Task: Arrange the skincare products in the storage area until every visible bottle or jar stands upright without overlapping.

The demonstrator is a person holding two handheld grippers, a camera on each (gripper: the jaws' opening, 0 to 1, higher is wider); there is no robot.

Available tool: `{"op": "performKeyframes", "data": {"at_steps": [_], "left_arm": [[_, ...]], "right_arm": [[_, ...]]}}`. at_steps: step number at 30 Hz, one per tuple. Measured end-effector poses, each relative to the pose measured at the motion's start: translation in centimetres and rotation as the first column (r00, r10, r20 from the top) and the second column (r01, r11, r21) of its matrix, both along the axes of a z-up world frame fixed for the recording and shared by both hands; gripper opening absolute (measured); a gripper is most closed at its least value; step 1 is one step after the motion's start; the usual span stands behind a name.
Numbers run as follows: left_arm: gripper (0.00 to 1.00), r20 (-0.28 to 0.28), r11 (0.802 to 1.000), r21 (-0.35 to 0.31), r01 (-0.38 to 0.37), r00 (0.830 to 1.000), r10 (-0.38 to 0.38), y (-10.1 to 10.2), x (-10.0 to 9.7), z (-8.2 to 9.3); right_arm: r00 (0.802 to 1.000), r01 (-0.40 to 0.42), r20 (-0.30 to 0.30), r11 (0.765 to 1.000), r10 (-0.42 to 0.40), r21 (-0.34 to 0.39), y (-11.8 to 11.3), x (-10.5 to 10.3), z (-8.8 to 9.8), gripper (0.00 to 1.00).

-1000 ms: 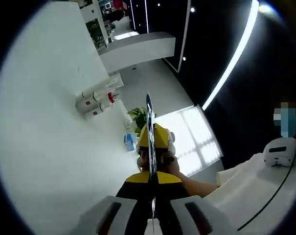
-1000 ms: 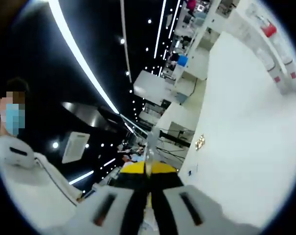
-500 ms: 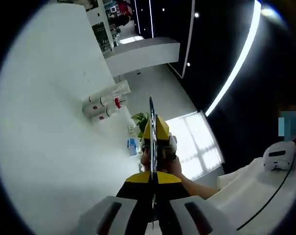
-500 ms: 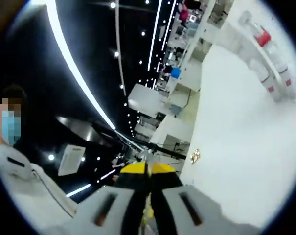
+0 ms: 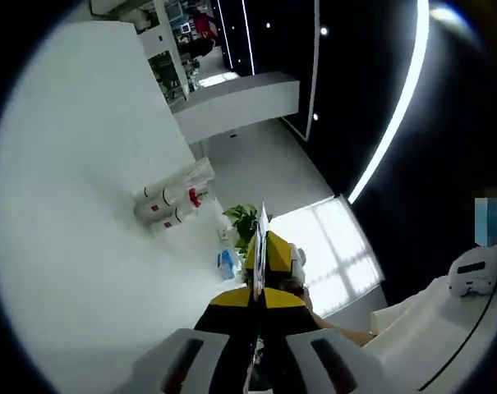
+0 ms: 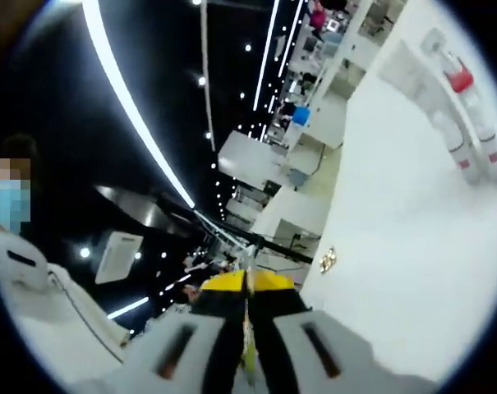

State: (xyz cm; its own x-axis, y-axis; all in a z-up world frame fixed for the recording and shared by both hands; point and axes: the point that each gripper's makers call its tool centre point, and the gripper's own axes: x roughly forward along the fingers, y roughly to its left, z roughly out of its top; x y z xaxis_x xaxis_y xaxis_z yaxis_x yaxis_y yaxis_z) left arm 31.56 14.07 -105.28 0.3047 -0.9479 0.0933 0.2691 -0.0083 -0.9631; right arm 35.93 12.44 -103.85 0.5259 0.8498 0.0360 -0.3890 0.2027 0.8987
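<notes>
Several white bottles with red marks (image 5: 159, 206) sit bunched together near the far edge of the white table (image 5: 75, 213), one with a red cap (image 5: 195, 197). My left gripper (image 5: 257, 294) is held well away from them, over the table's near side, its yellow-tipped jaws pressed together with nothing between them. Just past its tips, another yellow gripper (image 5: 270, 249) is in view. In the right gripper view the same bottles (image 6: 470, 131) lie far off at the upper right, red cap (image 6: 460, 80) among them. My right gripper (image 6: 246, 284) is shut and holds nothing.
A potted plant (image 5: 243, 218) and a small blue item (image 5: 226, 261) sit beyond the table's edge. A person stands at the right beside a white counter (image 5: 421, 336) that carries a white device (image 5: 478, 271). Broad bare tabletop (image 6: 396, 271) lies between the grippers and the bottles.
Both views have swung and rolled slightly with the hands. The bottles keep their places on the table, and both grippers stay shut.
</notes>
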Motion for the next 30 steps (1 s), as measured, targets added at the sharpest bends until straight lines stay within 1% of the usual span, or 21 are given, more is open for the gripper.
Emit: {"op": "performKeyframes", "data": {"at_steps": [1, 2, 3, 4, 5, 6, 7, 9, 10, 11, 13, 14, 16, 17, 18, 22, 30], "left_arm": [[0.02, -0.015, 0.999, -0.023, -0.036, 0.999, 0.036, 0.2, 0.7, 0.1], [0.01, -0.024, 0.996, -0.055, -0.066, 0.998, 0.065, 0.6, 1.3, 0.3], [0.01, -0.031, 0.994, -0.059, -0.087, 0.996, 0.085, 0.8, 1.8, 0.3], [0.01, -0.039, 0.991, -0.057, -0.119, 0.992, 0.117, 1.2, 2.5, 0.2], [0.01, -0.038, 0.992, -0.052, -0.117, 0.993, 0.115, 1.3, 2.7, 0.1], [0.01, -0.035, 0.993, -0.045, -0.112, 0.993, 0.11, 1.2, 2.8, 0.1], [0.01, -0.035, 0.993, -0.028, -0.111, 0.993, 0.11, 1.2, 3.1, -0.1], [0.02, -0.037, 0.997, 0.015, -0.077, 0.996, 0.078, 0.8, 2.9, -0.7], [0.02, -0.029, 0.997, 0.03, -0.078, 0.996, 0.079, 0.4, 3.1, -0.9], [0.02, -0.027, 0.996, 0.037, -0.083, 0.996, 0.084, 0.3, 3.3, -1.1], [0.02, -0.03, 0.996, 0.04, -0.084, 0.996, 0.085, 0.3, 3.5, -1.3], [0.02, -0.038, 0.995, 0.037, -0.088, 0.995, 0.089, 0.2, 3.8, -1.5], [0.03, -0.036, 0.995, 0.04, -0.092, 0.995, 0.093, 0.1, 4.2, -1.6], [0.04, -0.033, 0.995, 0.055, -0.087, 0.996, 0.089, 0.1, 4.4, -1.8], [0.04, -0.018, 0.992, 0.096, -0.086, 0.996, 0.088, 0.4, 4.7, -2.5], [0.04, -0.028, 0.991, 0.106, -0.08, 0.996, 0.083, 1.2, 5.2, -3.0], [0.04, -0.054, 0.986, 0.137, -0.099, 0.993, 0.107, 1.4, 6.3, -4.4]], "right_arm": [[1.0, -0.016, -0.02, 1.0, 0.016, -0.006, 0.2, -0.4, -0.3, 0.15], [0.999, -0.034, -0.017, 0.999, 0.033, -0.018, 0.3, -0.9, -0.5, 0.14], [0.998, -0.057, -0.013, 0.997, 0.056, -0.046, 0.3, -1.5, -1.0, 0.11], [0.997, -0.073, -0.005, 0.993, 0.073, -0.098, 0.3, -2.1, -1.9, 0.08], [0.996, -0.085, -0.019, 0.987, 0.084, -0.135, 0.2, -2.8, -2.7, 0.08], [0.996, -0.088, -0.024, 0.986, 0.085, -0.14, 0.2, -2.9, -2.9, 0.08], [0.996, -0.085, -0.034, 0.988, 0.081, -0.129, 0.2, -3.1, -3.1, 0.06], [0.996, -0.079, -0.042, 0.99, 0.075, -0.117, 0.0, -3.1, -3.2, 0.02], [0.996, -0.069, -0.071, 0.991, 0.061, -0.115, -0.1, -3.0, -3.6, 0.01], [0.996, -0.056, -0.069, 0.99, 0.047, -0.131, -0.3, -2.7, -4.0, 0.01], [0.997, -0.052, -0.055, 0.989, 0.045, -0.141, -0.3, -2.5, -4.0, 0.0], [0.998, -0.034, -0.055, 0.99, 0.027, -0.138, -0.5, -2.1, -4.1, 0.0], [0.999, -0.003, -0.05, 0.992, -0.003, -0.128, -0.9, -1.4, -4.3, 0.0], [0.998, 0.002, -0.054, 0.992, -0.009, -0.123, -1.0, -1.3, -4.3, 0.0], [0.996, 0.037, -0.077, 0.994, -0.045, -0.102, -1.6, -0.6, -4.4, 0.0], [0.994, 0.052, -0.092, 0.995, -0.06, -0.091, -2.4, 0.1, -4.9, 0.0], [0.986, 0.093, -0.132, 0.994, -0.101, -0.064, -2.8, 2.4, -6.0, 0.0]]}}
